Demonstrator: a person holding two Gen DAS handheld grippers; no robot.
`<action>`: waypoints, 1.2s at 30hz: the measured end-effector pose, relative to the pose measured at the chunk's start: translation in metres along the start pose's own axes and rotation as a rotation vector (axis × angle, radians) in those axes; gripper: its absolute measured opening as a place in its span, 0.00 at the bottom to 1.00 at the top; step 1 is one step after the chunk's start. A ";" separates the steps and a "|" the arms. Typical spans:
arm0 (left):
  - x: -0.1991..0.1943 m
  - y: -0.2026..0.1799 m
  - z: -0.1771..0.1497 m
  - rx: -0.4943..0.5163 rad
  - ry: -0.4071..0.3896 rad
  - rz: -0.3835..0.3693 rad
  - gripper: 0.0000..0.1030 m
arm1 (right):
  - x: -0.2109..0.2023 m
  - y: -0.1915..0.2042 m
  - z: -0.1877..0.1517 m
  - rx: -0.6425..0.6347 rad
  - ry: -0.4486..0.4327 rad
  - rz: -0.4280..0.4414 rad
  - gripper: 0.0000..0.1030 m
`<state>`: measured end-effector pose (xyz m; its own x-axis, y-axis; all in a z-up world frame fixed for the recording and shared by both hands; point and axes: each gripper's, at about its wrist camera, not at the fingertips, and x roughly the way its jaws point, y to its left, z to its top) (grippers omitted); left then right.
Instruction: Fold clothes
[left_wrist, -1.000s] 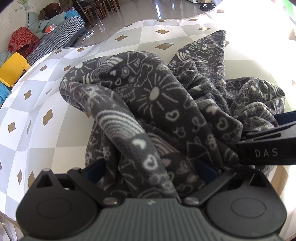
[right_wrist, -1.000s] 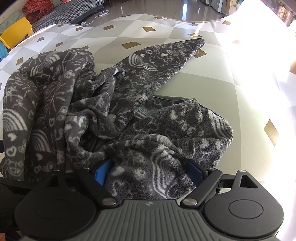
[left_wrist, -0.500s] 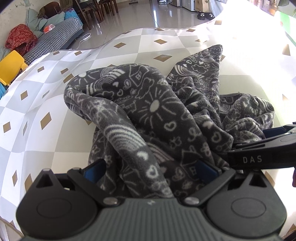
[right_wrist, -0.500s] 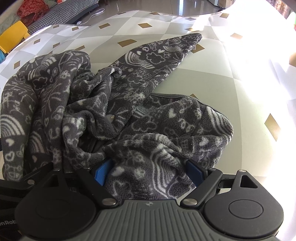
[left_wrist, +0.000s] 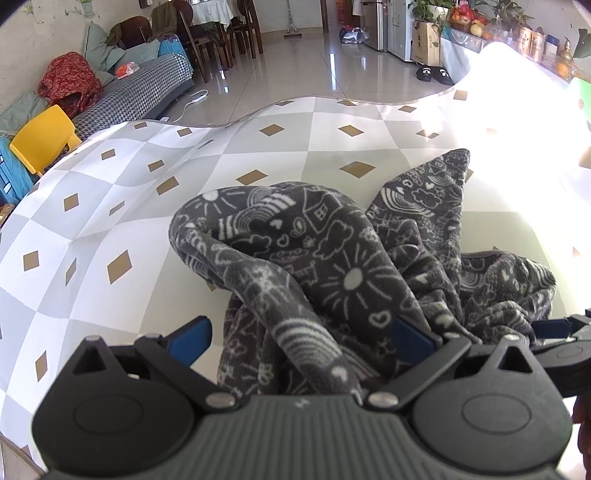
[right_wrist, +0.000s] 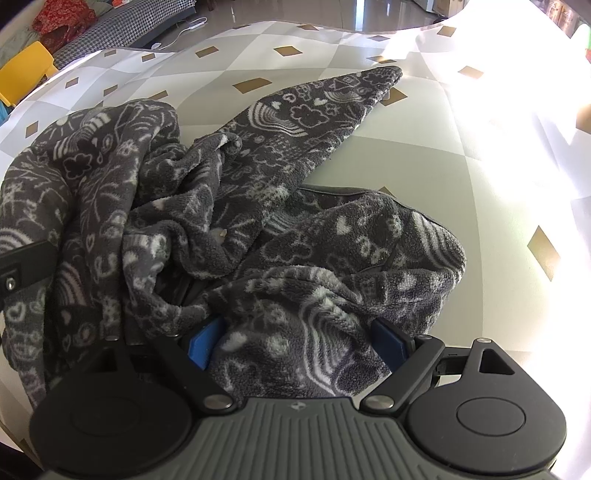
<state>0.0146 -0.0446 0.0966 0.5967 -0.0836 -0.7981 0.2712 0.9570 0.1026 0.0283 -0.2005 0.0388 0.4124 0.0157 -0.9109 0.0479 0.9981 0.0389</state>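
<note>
Strong daylight floods in from the right, burning the far right corner of the tablecloth (left_wrist: 517, 92) to pure white glare. Fisheye lenses bow its edges; the fleece garment (right_wrist: 258, 206) stays sharp, softly shadowed in its folds.

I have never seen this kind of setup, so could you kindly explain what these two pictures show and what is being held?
There is no robot here. A person holds a two-fingered tool in each hand, and each tool carries a wide-angle camera looking forward along its fingers. One picture is taken from the left gripper, the other from the right gripper. The black and grey shapes along the bottom are the tools themselves, and the blue pieces are their finger pads. On the table, which has a grey and white chequered cover, lies a crumpled dark fleece garment with white doodles, not yet folded. Both grippers have their jaws wide apart with fleece bunched between them. One pad of the left gripper stands clear of the cloth, so nothing looks firmly pinched.
</note>
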 end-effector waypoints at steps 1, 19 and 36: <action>0.001 0.001 0.002 -0.008 -0.003 0.003 1.00 | 0.000 0.000 0.000 0.000 0.000 -0.001 0.83; 0.052 -0.002 0.010 -0.033 0.066 0.173 1.00 | 0.001 0.000 0.001 0.004 0.012 -0.001 0.83; 0.070 0.005 0.000 -0.093 0.147 0.154 1.00 | 0.007 0.001 0.006 0.015 0.033 -0.011 0.83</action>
<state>0.0580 -0.0459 0.0414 0.5070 0.0999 -0.8561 0.1109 0.9774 0.1798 0.0366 -0.1996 0.0354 0.3819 0.0068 -0.9242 0.0657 0.9972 0.0345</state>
